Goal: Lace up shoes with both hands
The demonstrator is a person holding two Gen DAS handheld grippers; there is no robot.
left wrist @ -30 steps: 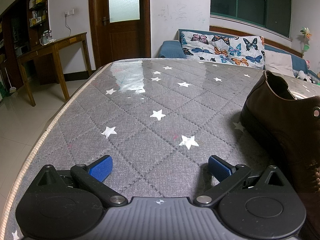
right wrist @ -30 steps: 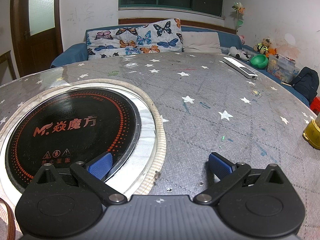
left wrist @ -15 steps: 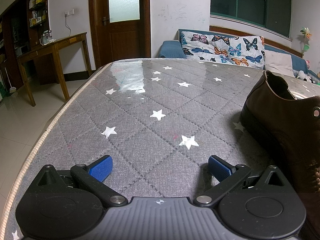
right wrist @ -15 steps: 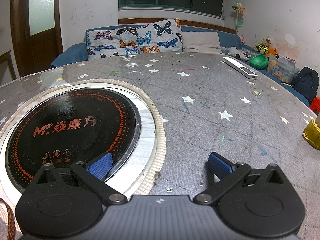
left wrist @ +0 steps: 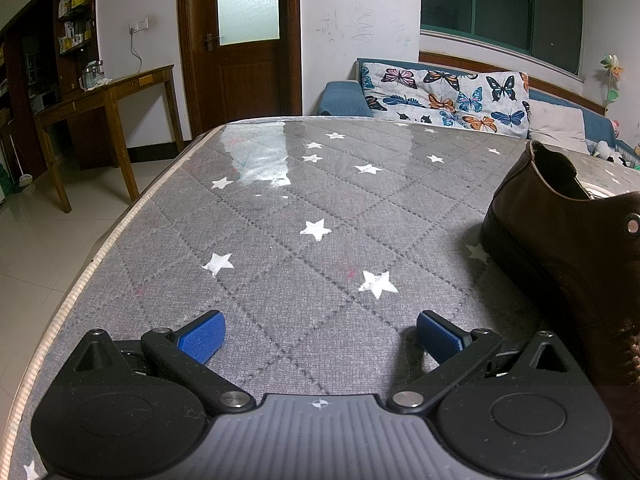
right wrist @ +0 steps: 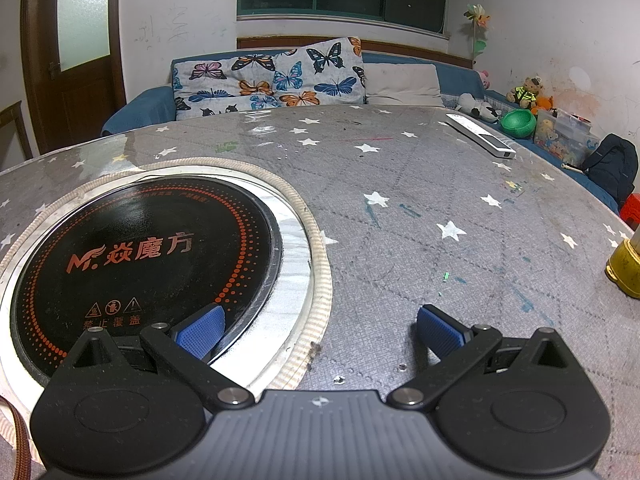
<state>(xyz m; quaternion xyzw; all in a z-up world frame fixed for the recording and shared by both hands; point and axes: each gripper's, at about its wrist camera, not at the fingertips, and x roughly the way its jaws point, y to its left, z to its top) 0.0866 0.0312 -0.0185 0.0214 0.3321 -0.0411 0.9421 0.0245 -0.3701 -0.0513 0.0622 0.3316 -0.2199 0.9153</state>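
Left hand-held gripper spread, right hand-held gripper spread, brown shoe cropped at frame edge

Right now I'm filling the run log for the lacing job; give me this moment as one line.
left gripper: open, empty | right gripper: open, empty | brown shoe: on table, right of left gripper, untouched | lace end: beside right gripper, ungrasped

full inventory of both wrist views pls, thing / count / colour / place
shoe: 1, brown, table, right of left gripper
lace: 1 strip visible, brown, bottom-left edge of right view
induction cooktop: 1, black with orange print, set in table
table: 1, grey with white stars
remote: 1, white, far right of table
container: 1, yellow, right edge, partly cut off
butterfly cushion: 1, white, on blue sofa
left gripper: open, empty
right gripper: open, empty
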